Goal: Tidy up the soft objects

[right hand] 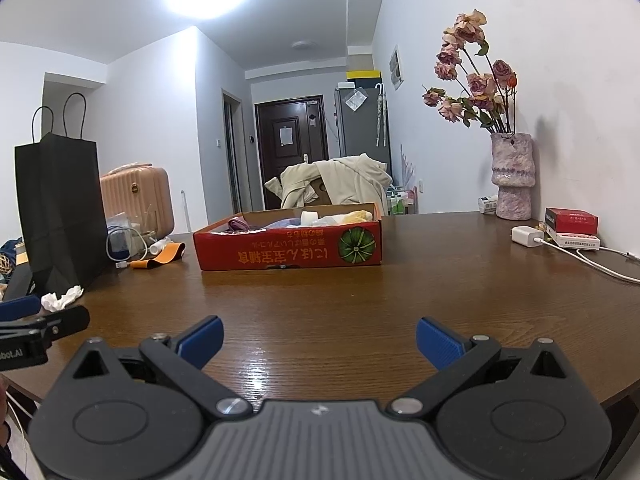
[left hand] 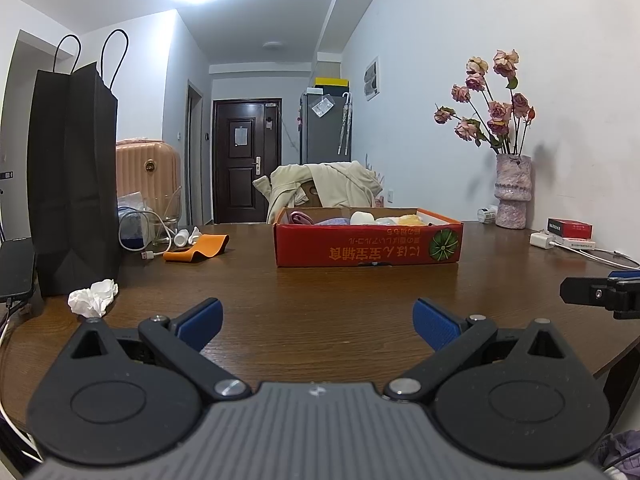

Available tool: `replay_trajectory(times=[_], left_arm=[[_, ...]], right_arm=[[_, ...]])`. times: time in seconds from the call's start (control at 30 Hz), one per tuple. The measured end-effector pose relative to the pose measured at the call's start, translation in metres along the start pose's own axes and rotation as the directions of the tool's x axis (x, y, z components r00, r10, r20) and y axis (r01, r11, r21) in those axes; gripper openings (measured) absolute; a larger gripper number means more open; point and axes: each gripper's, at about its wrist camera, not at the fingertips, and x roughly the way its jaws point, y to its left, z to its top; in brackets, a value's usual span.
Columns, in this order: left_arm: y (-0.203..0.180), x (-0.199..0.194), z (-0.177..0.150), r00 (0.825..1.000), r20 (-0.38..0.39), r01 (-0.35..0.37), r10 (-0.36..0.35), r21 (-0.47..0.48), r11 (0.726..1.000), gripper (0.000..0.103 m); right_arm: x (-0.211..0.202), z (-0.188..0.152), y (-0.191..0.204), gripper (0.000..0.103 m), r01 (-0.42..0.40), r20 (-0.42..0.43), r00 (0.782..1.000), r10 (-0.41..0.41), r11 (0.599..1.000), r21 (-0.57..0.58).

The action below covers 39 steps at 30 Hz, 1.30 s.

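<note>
Nothing is held at this moment, so the step in hand looks like either the very start or the close of the sorting — the soft objects (left hand: 384,218) that can be made out, a pink piece, a white roll and something yellow and fluffy, already lie inside the red cardboard box (left hand: 368,244), which stands well ahead of both tools, a little to the right of the left gripper's axis and a little to the left of the right one's. The left gripper (left hand: 318,324) has its blue-padded fingers spread wide with bare wooden table (left hand: 320,292) showing between them; the right gripper (right hand: 320,342) is spread just as wide and just as empty. Both hover low over the near edge of the table, level and pointing forward towards the box, side by side — each one's tip shows at the margin of the other's view. Ahead and to the left of the left gripper lies a crumpled white tissue (left hand: 93,298), just beside a black paper bag (left hand: 74,184). If that tissue counts as soft, the next move probably calls for the left tool to swing left and forward, lower around it and close gently, since it would crush or slip easily.
</note>
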Motion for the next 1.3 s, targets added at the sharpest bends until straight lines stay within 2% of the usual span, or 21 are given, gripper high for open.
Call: replay_trajectory(times=[0.6, 1.3], left_arm=[[-0.0003, 0.0005, 0.001, 1.0, 0.003, 0.001, -0.001, 0.004, 1.0, 0.103], [0.0011, -0.0007, 0.003, 1.0, 0.025, 0.007, -0.008, 0.014, 1.0, 0.103]], right_arm=[[0.0015, 0.001, -0.0007, 0.103, -0.002, -0.01, 1.0, 0.002, 1.0, 0.005], [-0.0006, 0.0037, -0.0001, 0.103, -0.003, 0.021, 1.0, 0.003, 1.0, -0.003]])
